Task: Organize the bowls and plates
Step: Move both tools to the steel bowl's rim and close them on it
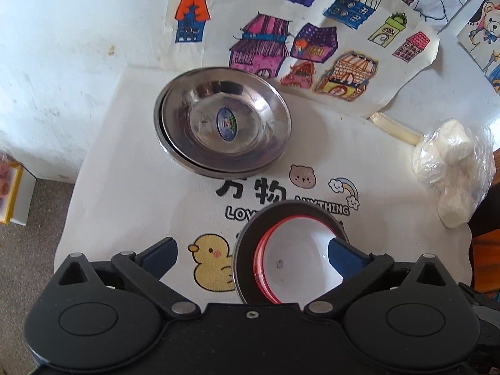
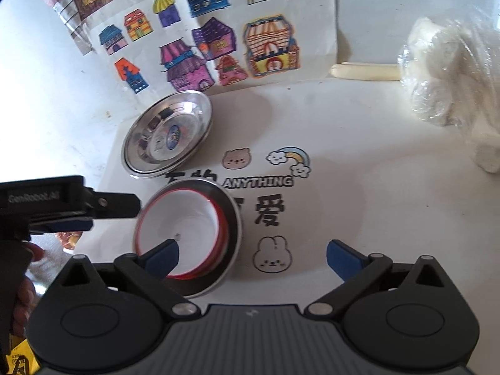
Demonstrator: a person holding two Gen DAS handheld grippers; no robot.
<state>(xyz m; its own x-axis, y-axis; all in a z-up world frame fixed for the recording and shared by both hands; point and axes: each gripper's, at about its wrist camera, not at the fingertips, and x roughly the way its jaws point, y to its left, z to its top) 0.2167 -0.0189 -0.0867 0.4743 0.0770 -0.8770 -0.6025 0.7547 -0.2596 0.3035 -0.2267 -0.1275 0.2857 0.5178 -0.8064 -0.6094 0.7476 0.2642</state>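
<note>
Two nested steel plates [image 1: 223, 122] lie at the far side of a white printed cloth [image 1: 131, 168]; they also show in the right wrist view [image 2: 168, 134]. Nearer, white bowls with red rims [image 1: 297, 256] sit nested on a steel plate [image 1: 242, 262], also in the right wrist view [image 2: 181, 228]. My left gripper [image 1: 253, 250] is open, hovering over this stack, its right finger above the bowl. My right gripper [image 2: 253, 253] is open, its left finger over the bowl's near edge. The left gripper's body [image 2: 62, 206] shows at the left.
Children's house drawings [image 1: 297, 25] lie beyond the cloth. A plastic bag of white lumps [image 1: 453, 162] sits at the right, with a pale stick [image 1: 393, 128] beside it. A box [image 1: 12, 193] stands on the floor at the left.
</note>
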